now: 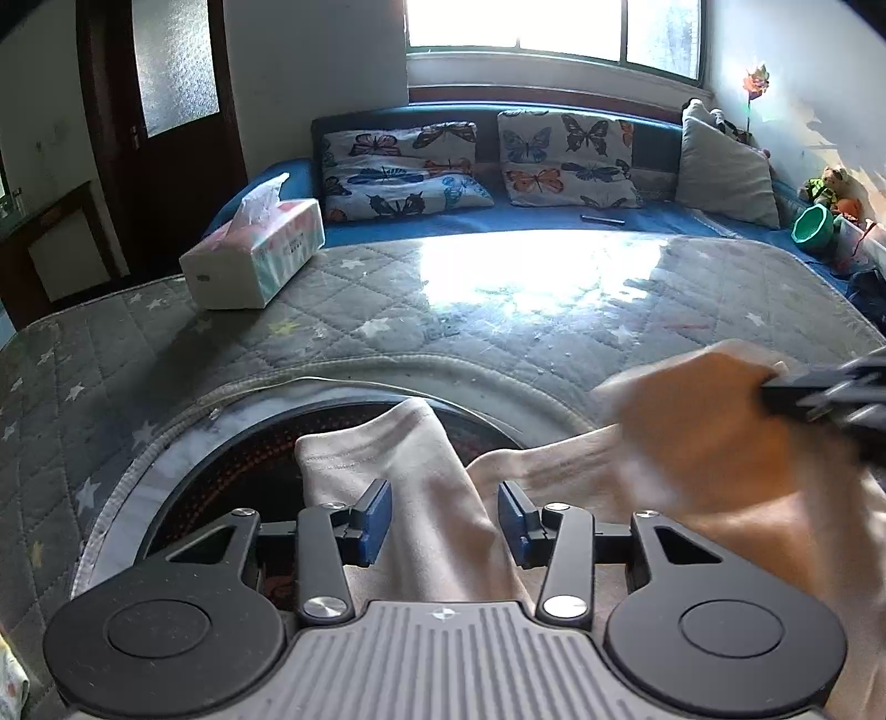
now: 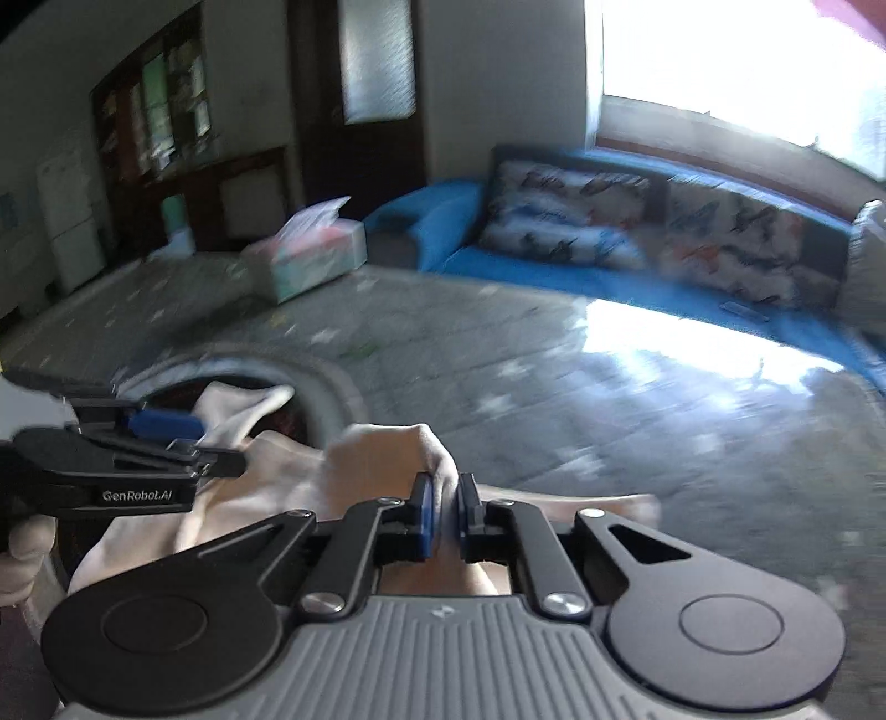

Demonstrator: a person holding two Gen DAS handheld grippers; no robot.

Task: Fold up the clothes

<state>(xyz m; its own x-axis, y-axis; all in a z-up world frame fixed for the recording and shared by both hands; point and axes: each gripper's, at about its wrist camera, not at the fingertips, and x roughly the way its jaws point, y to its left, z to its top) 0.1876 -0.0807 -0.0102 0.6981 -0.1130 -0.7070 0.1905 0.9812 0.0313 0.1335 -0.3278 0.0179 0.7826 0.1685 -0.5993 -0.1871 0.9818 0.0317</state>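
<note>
Quilted grey star-print padding (image 1: 387, 310) covers the table, and a round dark basin (image 1: 232, 471) with a pale rim sits at its near edge. Nearest that basin, the left gripper (image 1: 443, 518) hangs released, its blue pads apart on either side of a cream garment (image 1: 421, 476) without pressing it. That garment drapes across the basin and off to the basin's right. On that side the right gripper (image 2: 444, 512) is clenched on a bunched fold of the cloth, raised above the rest. Beyond the basin to the left stands a tissue box (image 1: 255, 249). Farther back, a blue sofa (image 1: 498, 221) carries butterfly cushions (image 1: 565, 160) beneath a bright window (image 1: 554, 27).
</note>
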